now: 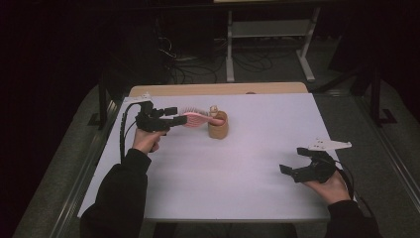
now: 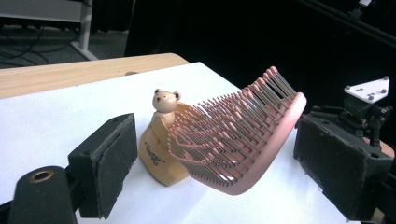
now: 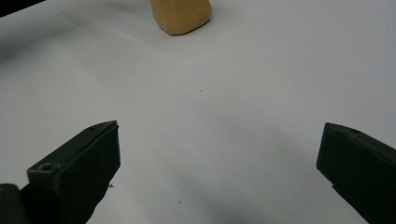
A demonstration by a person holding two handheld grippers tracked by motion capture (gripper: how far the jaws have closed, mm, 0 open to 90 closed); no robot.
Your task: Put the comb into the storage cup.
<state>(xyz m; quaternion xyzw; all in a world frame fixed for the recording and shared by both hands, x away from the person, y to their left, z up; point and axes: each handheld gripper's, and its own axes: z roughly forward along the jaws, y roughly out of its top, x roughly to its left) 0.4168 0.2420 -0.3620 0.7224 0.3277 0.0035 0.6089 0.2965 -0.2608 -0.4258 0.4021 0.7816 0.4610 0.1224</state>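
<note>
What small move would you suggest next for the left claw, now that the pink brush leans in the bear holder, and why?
Probably draw the left claw straight back. Its jaws stand open on either side of the pink brush, which leans in the bear holder, so backing off without tipping it seems safest.

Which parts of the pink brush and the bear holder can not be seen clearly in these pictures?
- Pink brush: its handle end is hidden inside the bear holder, left gripper view.
- Whether the left tongs touch the brush: the right pad sits close to the brush back; contact is unclear.
- Bear holder: the top edge cuts off its upper part, right gripper view.
- Print on the holder: too small to read.
</note>
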